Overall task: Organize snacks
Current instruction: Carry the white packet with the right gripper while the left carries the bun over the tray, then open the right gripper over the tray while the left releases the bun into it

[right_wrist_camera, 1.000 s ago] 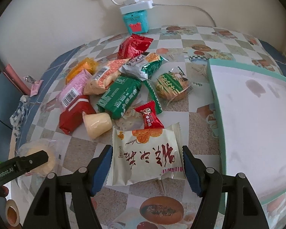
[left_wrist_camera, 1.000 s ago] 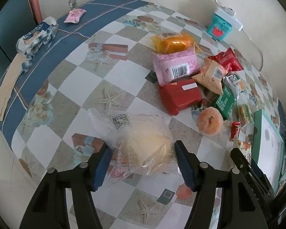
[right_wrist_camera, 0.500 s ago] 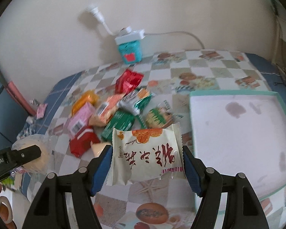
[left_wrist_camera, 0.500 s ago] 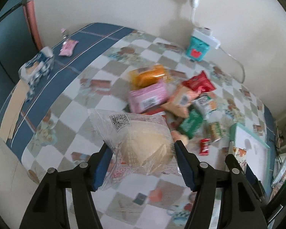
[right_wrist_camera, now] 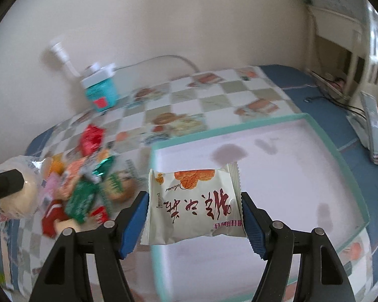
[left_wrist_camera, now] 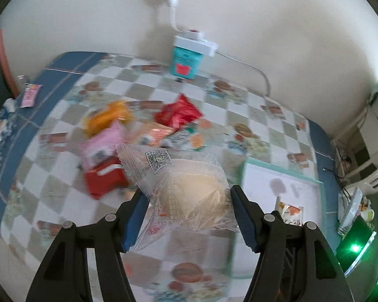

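My left gripper [left_wrist_camera: 189, 214] is shut on a clear-wrapped pale bun [left_wrist_camera: 189, 191] and holds it in the air above the table. My right gripper [right_wrist_camera: 194, 214] is shut on a white cake packet [right_wrist_camera: 192, 206] with red writing, held over the near left part of the green-rimmed white tray [right_wrist_camera: 315, 166]. The tray also shows in the left wrist view [left_wrist_camera: 277, 176], to the right of the bun. The bun and a left finger show at the left edge of the right wrist view [right_wrist_camera: 15, 196]. A pile of snack packets [left_wrist_camera: 138, 136] lies on the checked tablecloth, also in the right wrist view [right_wrist_camera: 88, 181].
A teal box with a white power strip [left_wrist_camera: 186, 58] stands against the back wall, its cable running right. A small pink packet [left_wrist_camera: 30, 95] lies at the table's far left. Cables and furniture [right_wrist_camera: 352, 95] are beyond the table's right edge.
Both grippers have lifted their snacks off the table and swung right toward the tray. The white packet is now over the tray.
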`<act>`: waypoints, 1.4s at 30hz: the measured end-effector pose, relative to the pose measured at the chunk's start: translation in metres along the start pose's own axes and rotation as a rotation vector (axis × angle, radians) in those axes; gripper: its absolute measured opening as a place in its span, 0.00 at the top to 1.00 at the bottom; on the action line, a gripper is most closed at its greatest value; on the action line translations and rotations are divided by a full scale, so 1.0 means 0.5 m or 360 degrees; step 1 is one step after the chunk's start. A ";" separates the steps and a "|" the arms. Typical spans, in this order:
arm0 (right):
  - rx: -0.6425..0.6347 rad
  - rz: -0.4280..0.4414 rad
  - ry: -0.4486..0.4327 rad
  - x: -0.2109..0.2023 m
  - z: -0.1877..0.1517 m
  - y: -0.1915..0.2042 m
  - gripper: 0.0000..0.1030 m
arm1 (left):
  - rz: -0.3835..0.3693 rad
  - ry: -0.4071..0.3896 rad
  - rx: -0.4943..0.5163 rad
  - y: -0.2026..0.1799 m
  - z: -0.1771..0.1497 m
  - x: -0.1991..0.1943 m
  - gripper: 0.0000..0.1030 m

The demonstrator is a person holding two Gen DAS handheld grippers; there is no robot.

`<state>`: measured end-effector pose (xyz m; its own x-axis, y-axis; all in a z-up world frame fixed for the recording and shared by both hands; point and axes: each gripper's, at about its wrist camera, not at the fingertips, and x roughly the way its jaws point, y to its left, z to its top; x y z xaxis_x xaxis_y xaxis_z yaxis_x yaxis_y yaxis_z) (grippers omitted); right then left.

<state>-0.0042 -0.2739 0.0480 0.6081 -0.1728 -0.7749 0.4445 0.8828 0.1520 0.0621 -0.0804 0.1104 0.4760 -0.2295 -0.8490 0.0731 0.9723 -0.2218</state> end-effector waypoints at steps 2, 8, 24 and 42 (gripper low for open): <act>0.0054 -0.0060 0.0000 0.008 0.005 -0.035 0.29 | -0.0036 0.0015 0.0032 -0.033 -0.002 0.014 0.35; 0.0177 -0.0267 0.0011 0.032 0.018 -0.134 0.29 | -0.0136 0.0102 0.0143 -0.137 -0.011 0.083 0.35; 0.0313 -0.0451 0.0045 0.077 0.054 -0.242 0.29 | -0.0316 0.0151 0.0376 -0.291 -0.030 0.212 0.34; 0.0335 -0.0483 0.0080 0.104 0.076 -0.268 0.21 | -0.0277 0.0091 0.0488 -0.319 -0.022 0.223 0.23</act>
<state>-0.0069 -0.4176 0.0107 0.3971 -0.3868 -0.8323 0.7284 0.6845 0.0294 0.0939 -0.2616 0.0459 0.3838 -0.3865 -0.8386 0.4126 0.8843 -0.2187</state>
